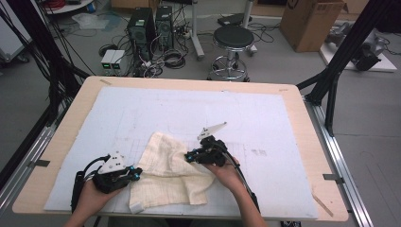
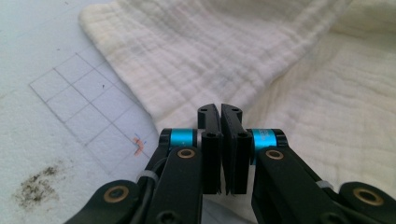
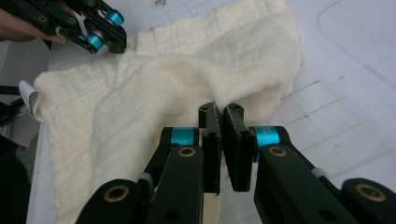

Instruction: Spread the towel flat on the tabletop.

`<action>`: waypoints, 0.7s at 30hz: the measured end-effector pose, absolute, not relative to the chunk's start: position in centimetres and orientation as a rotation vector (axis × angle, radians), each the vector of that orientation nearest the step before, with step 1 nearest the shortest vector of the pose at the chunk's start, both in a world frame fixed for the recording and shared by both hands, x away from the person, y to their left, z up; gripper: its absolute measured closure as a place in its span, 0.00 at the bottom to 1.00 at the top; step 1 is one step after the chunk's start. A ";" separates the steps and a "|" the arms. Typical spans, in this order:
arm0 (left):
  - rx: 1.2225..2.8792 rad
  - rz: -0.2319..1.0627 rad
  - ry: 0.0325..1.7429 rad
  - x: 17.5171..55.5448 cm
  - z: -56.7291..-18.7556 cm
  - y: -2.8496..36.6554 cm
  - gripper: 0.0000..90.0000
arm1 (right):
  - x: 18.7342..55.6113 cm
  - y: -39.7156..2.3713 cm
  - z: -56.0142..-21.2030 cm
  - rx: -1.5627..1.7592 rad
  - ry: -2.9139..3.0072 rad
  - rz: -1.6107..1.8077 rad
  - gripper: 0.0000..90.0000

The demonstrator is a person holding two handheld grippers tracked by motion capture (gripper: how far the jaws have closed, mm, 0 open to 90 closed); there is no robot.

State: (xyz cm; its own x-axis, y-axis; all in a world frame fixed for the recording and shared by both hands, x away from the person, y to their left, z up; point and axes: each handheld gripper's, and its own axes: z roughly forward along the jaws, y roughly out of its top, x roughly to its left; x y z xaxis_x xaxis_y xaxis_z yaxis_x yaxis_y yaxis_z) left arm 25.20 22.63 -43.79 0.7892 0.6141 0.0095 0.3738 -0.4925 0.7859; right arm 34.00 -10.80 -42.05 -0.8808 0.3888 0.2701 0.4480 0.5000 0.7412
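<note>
While rumpled, the cream crinkled-weave cloth (image 1: pixel 168 172) lies on white felt-like matting (image 1: pixel 265 118).

Even, bright overhead room light; high view is low-res and soft, with fine detail smeared. The white mat (image 1: pixel 265 118) reads slightly bluish, no hard glare. Only short, faint shadows fall under the cloth (image 1: pixel 166 170) folds and hands. In the left gripper view, near black links are soft and the cloth weave (image 2: pixel 243 51) beyond is sharper. Right gripper view: near parts blur, left edge falls dark, cloth (image 3: pixel 187 74) slightly washed out. Mild wide-angle stretch at frame edges.
</note>
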 end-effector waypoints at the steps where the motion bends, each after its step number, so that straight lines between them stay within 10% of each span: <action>1: 2.143 0.364 0.730 25.2 -43.8 22.5 0.96 | 33.9 -11.1 -41.6 -0.746 -2.670 -1.360 0.96; 12: 2.175 0.343 0.723 25.6 -44.2 21.6 0.96 | 34.5 -11.5 -37.6 -0.916 -2.967 -1.299 0.95; 21: 2.180 0.345 0.712 25.4 -44.2 21.7 0.96 | 35.1 -11.6 -40.1 -0.963 -2.829 -1.354 0.72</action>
